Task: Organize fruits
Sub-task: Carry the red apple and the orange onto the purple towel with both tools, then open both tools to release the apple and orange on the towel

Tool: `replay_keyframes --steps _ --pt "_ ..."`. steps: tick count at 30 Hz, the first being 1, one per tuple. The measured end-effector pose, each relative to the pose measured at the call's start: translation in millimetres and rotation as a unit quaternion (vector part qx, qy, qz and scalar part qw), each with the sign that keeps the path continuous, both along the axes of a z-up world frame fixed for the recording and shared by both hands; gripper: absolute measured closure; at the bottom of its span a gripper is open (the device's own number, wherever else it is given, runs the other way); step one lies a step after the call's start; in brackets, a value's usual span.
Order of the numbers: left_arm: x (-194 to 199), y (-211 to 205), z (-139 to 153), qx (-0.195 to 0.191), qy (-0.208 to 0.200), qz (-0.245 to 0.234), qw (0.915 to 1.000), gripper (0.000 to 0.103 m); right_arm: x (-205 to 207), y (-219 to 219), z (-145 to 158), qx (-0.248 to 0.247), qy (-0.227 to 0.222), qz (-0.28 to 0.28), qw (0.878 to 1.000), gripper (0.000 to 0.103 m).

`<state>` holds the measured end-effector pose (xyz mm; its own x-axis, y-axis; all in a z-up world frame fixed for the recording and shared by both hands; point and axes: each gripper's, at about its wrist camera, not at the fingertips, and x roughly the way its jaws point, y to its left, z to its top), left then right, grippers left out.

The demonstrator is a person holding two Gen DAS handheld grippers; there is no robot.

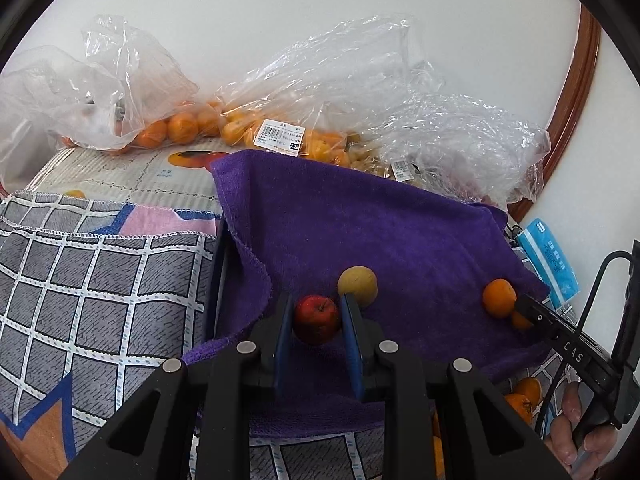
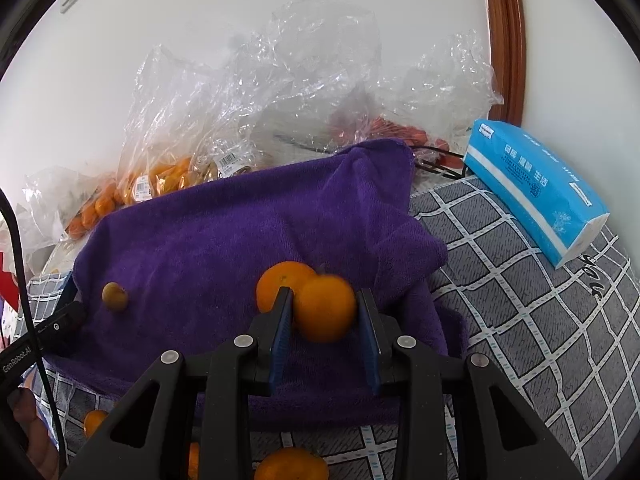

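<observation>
A purple towel (image 1: 360, 224) lies spread over the checked cloth; it also shows in the right wrist view (image 2: 224, 236). My left gripper (image 1: 317, 314) holds a small red apple (image 1: 316, 318) between its blue pads, just above the towel. A yellow-green fruit (image 1: 357, 286) sits right behind it and shows in the right wrist view (image 2: 115, 296). My right gripper (image 2: 325, 312) holds an orange (image 2: 325, 307), slightly blurred. A second orange (image 2: 280, 282) rests on the towel just behind it. In the left wrist view the right gripper's fingers (image 1: 532, 312) reach beside an orange (image 1: 498, 297).
Clear plastic bags of oranges (image 1: 192, 124) and other fruit (image 1: 460, 148) line the wall behind the towel. A blue tissue pack (image 2: 532, 184) lies on the grey checked cloth (image 2: 540, 320) at right. Loose oranges (image 2: 291, 464) lie at the front, below the grippers.
</observation>
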<state>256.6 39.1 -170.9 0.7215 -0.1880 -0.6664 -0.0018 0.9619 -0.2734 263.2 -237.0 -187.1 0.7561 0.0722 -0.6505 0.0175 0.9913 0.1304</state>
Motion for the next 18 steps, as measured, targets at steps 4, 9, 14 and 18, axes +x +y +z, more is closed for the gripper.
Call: replay_keyframes --steps 4,9,14,18 --pt "1.6 -0.4 -0.5 0.001 0.0 -0.001 1.0 0.08 -0.6 2.1 0.7 -0.006 -0.003 0.003 1.0 0.07" --pt "1.4 -0.7 -1.0 0.003 -0.001 -0.001 1.0 0.08 -2.1 3.9 2.3 -0.011 -0.01 0.006 1.0 0.071" --pt "0.2 -1.0 0.1 0.001 -0.005 -0.005 1.0 0.077 -6.3 5.9 4.9 -0.015 -0.021 0.011 1.0 0.061" --pt "-2.9 -3.1 2.9 0.004 -0.014 -0.009 0.9999 0.068 -8.3 7.9 7.0 -0.017 -0.028 0.009 0.999 0.054"
